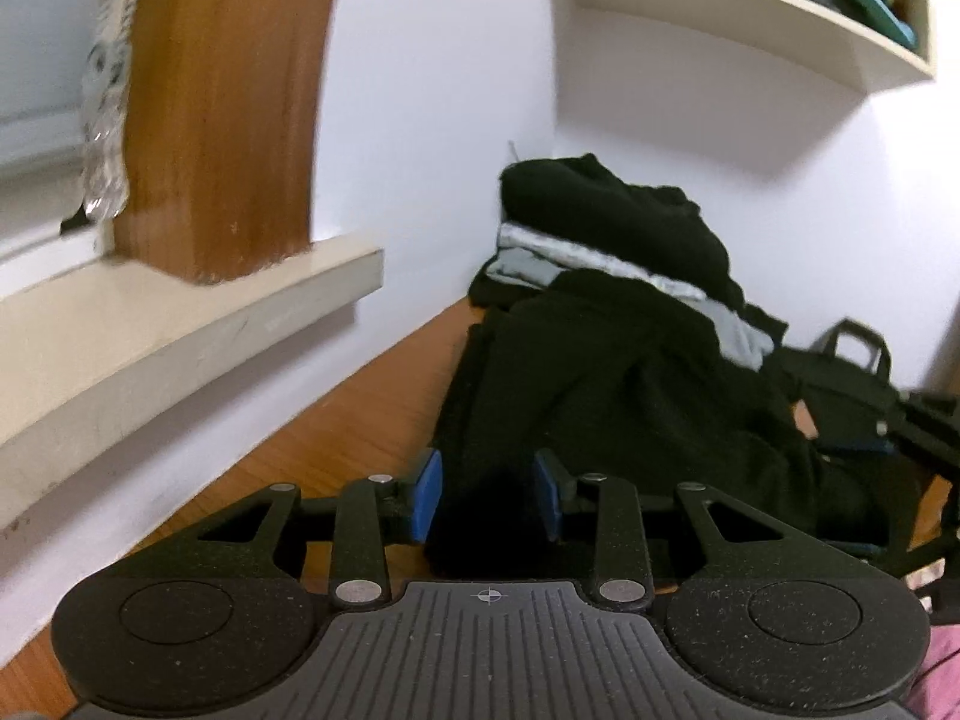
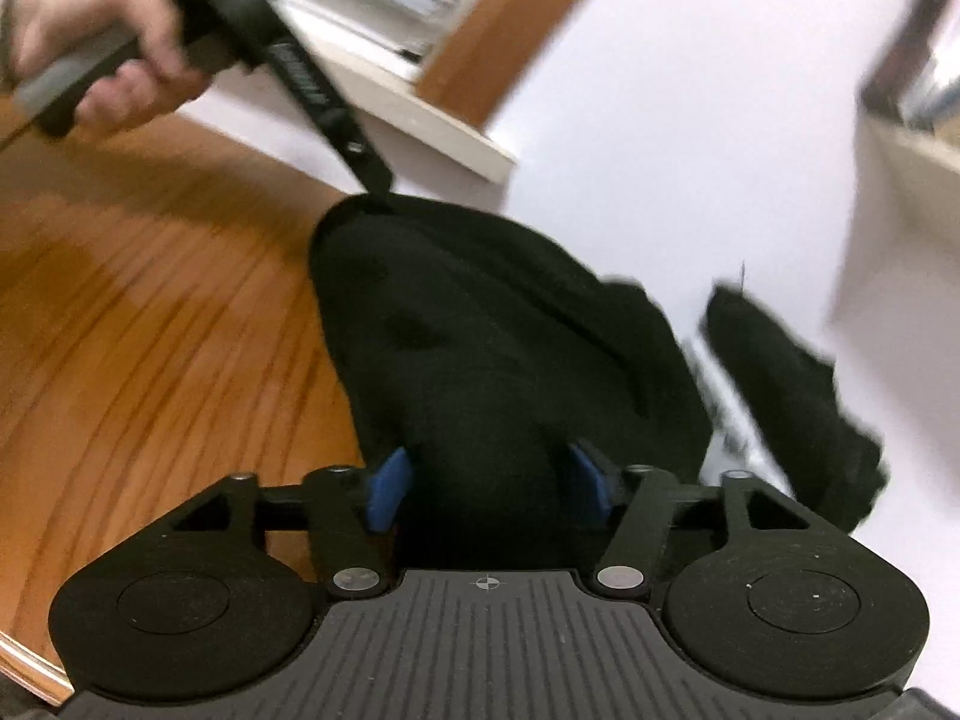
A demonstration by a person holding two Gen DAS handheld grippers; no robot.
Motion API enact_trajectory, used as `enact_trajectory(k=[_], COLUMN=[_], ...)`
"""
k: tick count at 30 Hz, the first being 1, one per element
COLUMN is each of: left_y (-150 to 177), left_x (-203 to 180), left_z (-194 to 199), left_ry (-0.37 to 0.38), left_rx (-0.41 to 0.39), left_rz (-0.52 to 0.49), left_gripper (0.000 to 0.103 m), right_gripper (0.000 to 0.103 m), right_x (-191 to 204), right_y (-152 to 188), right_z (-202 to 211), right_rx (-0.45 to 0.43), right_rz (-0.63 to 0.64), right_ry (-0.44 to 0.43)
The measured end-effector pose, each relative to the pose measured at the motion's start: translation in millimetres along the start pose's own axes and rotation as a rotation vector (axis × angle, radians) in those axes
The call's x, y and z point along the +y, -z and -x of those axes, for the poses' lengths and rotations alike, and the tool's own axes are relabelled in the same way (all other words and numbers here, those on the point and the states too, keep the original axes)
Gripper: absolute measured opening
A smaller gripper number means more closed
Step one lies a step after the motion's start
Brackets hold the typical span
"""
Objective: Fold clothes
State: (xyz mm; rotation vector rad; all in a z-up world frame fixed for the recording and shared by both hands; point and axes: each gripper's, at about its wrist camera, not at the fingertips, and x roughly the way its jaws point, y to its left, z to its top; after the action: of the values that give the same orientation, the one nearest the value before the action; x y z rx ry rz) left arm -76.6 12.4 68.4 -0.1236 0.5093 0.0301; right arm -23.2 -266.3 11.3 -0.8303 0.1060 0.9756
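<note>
Fingers of the left gripper, seen from the left wrist camera, stand partly closed with a fold of the black garment bunched between the blue pads. The cloth fills the gap and the pads appear to press on it, so this reads as a grasp. The garment trails forward over the wooden worktop toward a stack of dark and pale clothes in the corner under a wall shelf. A window sill runs along the left.

Right wrist view: the right gripper has its fingers set wider, with dark cloth of the black garment lying between the blue pads. The frame is blurred; whether the pads press on the cloth cannot be told. Across the worktop, a hand holds the left gripper, whose tip meets the far edge of the garment and keeps that edge raised.

Risk, as a judgement: if the right fingers are not firmly closed on the cloth, one side may drop and the fold will skew. A thick bunch may also slip out of the left grasp. The garment may drag the corner stack, which lies just beside it.
</note>
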Motion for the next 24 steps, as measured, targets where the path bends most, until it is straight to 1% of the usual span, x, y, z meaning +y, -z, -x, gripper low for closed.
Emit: enact_trajectory(k=[1,3,5,7,8,9,10,12,13,15,17,19,21,24], left_y=[0,1,2,3,4,5,6,7,8,11,15,16,13,7], left_x=[-4,-10,-17,-23,-26,-31,-35,-43,-49,-61,-74,-84,-95,-98], left_z=[1,0,-2,-3,-4,-6,-6,-5,-4,1,7,5,-9,-32], left_ry=[0.003,0.003,0.006,0.011,0.014,0.012,0.010,0.008,0.006,0.012,0.029,0.018,-0.085,-0.122], left_rx=[0.001,0.003,0.005,0.008,0.010,0.008,0.004,-0.002,-0.004,-0.019,-0.048,-0.076,-0.077,-0.035], left_rz=[-0.010,-0.032,-0.053,-0.077,-0.089,-0.107,-0.128,-0.162,-0.185,-0.245,-0.311,-0.377,-0.487,-0.576], left_gripper=[0.036,0.036,0.036,0.036,0.039,0.043,0.045,0.059,0.063,0.076,0.082,0.082,0.082,0.083], right_gripper=[0.070,0.075,0.076,0.074,0.072,0.058,0.044,0.035,0.033,0.030,0.029,0.029,0.028,0.027], right_x=[3,9,10,8,4,-1,-6,-16,-21,-38,-55,-68,-78,-93], right_y=[-1,-2,0,4,4,3,1,-4,-7,-15,-22,-26,-29,-34], right_z=[-3,-9,-23,-34,-38,-40,-41,-43,-42,-35,-31,-27,-26,-23], right_rx=[-0.003,-0.002,0.042,0.046,0.042,0.042,0.042,0.040,0.031,-0.003,-0.020,-0.029,-0.035,-0.045], right_rz=[0.026,0.075,0.110,0.131,0.132,0.119,0.104,0.076,0.062,0.007,-0.035,-0.058,-0.060,-0.074], right_ry=[0.009,0.021,-0.004,-0.001,-0.010,-0.035,-0.044,-0.060,-0.058,-0.044,-0.039,-0.038,-0.033,-0.025])
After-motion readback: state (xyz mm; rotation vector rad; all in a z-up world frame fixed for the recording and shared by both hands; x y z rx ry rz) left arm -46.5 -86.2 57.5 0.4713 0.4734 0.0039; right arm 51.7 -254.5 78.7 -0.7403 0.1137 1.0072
